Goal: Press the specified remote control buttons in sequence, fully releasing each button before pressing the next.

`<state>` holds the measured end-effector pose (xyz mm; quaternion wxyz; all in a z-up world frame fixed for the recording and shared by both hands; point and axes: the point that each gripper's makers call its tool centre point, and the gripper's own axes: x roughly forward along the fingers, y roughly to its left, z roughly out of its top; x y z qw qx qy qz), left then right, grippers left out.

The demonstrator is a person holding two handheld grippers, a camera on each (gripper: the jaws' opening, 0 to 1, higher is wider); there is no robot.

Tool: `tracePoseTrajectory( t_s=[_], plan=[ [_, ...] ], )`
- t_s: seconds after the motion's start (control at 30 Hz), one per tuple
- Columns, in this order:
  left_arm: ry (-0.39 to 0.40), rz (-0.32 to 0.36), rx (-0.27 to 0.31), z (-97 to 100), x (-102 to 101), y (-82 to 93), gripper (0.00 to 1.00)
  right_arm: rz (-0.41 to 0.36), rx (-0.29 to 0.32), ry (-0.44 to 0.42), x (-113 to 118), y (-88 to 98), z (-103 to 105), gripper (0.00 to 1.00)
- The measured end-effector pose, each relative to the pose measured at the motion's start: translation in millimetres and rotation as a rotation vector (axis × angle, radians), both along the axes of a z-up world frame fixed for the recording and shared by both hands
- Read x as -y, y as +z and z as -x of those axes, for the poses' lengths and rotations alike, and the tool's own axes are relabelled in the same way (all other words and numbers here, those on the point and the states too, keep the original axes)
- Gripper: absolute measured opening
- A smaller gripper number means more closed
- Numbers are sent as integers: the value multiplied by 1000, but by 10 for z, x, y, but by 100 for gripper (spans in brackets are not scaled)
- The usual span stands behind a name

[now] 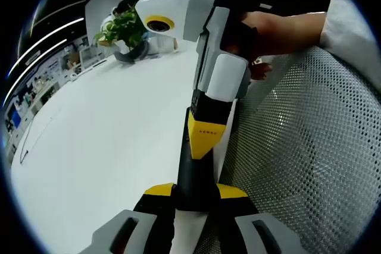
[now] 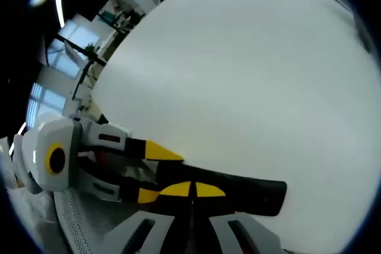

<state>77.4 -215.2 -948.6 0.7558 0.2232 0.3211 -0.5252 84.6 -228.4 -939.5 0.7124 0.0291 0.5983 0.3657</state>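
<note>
Both grippers are at the black remote point(image 2: 250, 191), so I judge the pressing sequence to be under way. Neither view shows me how many presses are done. The remote sits over the white worktop point(image 1: 107, 147), near its edge. The left gripper point(image 1: 194, 191) has its fingers closed on the remote's near end, holding it steady. The right gripper point(image 2: 192, 190) has its yellow fingers drawn together with only a hairline between them and nothing held. Their tips are down on the remote's top face, which reads to me as a press in hand. I cannot make out the buttons, so I cannot tell which one is under the tips. What is left is at least the release, plus any remaining buttons.
</note>
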Motion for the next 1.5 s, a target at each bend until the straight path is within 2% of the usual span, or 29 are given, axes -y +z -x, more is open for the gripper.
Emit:
tracePoseTrajectory(
  t_s=[0.1,1.07,1.13,1.2,1.3,1.37,1.47,1.5],
  plan=[
    [-2,0,1,4,0,0,25,8,15,17,-3,4,12,0],
    [18,-10,-4,8,4,-1,25,-3,-19,-16,15,31,-11,0],
    [22,-13,-7,8,4,-3,25,-36,2,-27,-3,106,-43,0],
    [23,-14,-7,9,3,-2,25,-85,58,-63,-6,230,-133,0],
    [20,-15,-7,13,0,1,25,-129,197,-147,100,465,-338,0],
    [17,-14,-6,14,0,0,25,-156,257,-197,177,612,-403,0],
    [16,-13,-7,13,0,-1,25,-88,357,-223,375,718,-481,0],
    [16,-11,-7,13,-1,-1,25,-48,418,-231,473,770,-518,0]
  ],
)
